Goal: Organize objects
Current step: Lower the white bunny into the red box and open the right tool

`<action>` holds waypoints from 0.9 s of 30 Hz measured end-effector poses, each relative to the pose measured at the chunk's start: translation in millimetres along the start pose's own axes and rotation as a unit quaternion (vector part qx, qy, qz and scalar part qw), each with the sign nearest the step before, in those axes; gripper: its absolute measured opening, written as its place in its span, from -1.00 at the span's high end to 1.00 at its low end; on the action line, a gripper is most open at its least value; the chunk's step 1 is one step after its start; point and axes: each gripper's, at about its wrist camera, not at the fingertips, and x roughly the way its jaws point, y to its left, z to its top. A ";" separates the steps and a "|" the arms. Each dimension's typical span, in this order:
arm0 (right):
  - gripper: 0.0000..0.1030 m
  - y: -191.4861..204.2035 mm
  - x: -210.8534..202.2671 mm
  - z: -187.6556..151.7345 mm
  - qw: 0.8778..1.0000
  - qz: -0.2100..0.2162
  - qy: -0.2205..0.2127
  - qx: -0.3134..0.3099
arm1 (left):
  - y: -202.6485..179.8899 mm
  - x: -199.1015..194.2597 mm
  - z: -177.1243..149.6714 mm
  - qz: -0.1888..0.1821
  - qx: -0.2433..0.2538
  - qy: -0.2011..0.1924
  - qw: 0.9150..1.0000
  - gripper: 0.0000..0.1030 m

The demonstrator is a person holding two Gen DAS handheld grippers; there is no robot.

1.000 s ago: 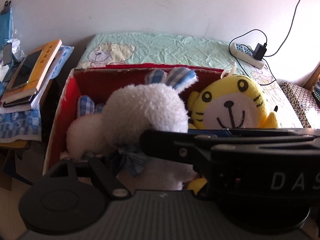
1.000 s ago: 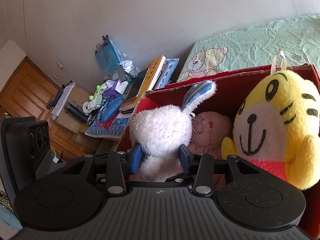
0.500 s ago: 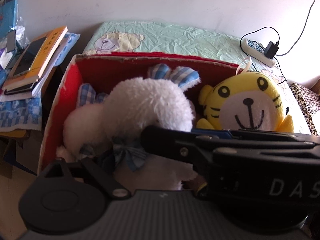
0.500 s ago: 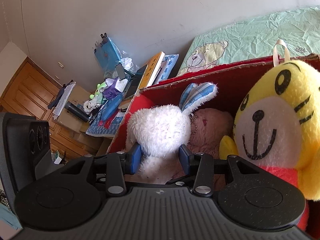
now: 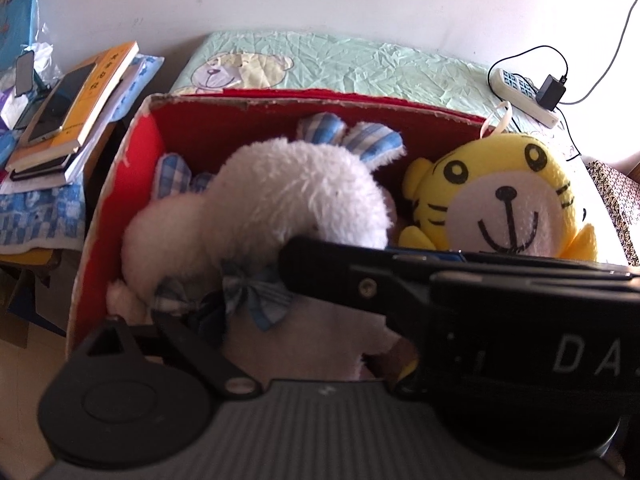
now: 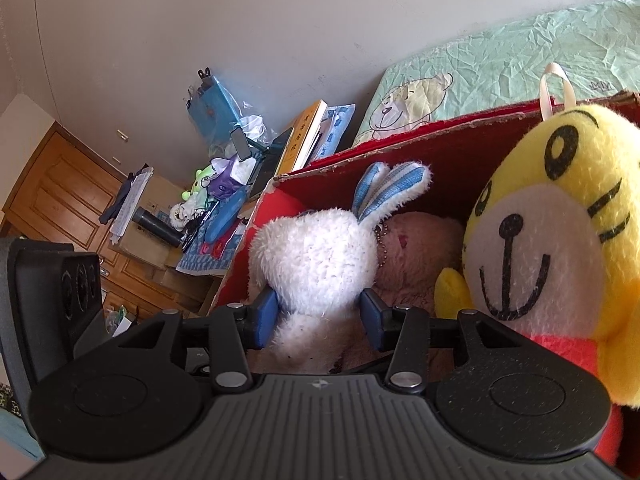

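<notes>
Inside the red cardboard box (image 6: 460, 160), the right gripper (image 6: 320, 314) pinches the fluffy white plush rabbit (image 6: 316, 260) beside the yellow plush tiger (image 6: 560, 248); the left gripper's (image 5: 280, 320) fingers seem hidden, so I cannot tell their state.

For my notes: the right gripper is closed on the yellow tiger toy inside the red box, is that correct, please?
Not quite. The right gripper is closed on the white rabbit toy, not the yellow tiger, which sits beside it in the red box. The right wrist view shows the pads pressing the rabbit's sides.
</notes>
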 end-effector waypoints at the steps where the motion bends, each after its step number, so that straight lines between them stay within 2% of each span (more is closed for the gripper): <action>1: 0.06 0.3 -0.9 -0.6 1.000 -0.001 0.000 -0.001 | -0.1 0.0 0.1 0.000 -0.001 0.000 1.000 -0.85; 11: 0.02 8.2 -5.2 -1.9 0.999 -0.016 -0.005 -0.027 | -3.5 -0.1 -1.8 0.001 0.003 0.001 1.000 -0.85; 27: 0.00 7.0 -12.7 -2.0 0.999 -0.020 -0.021 -0.028 | -3.8 -6.7 -5.3 0.011 0.005 -0.010 1.000 -0.85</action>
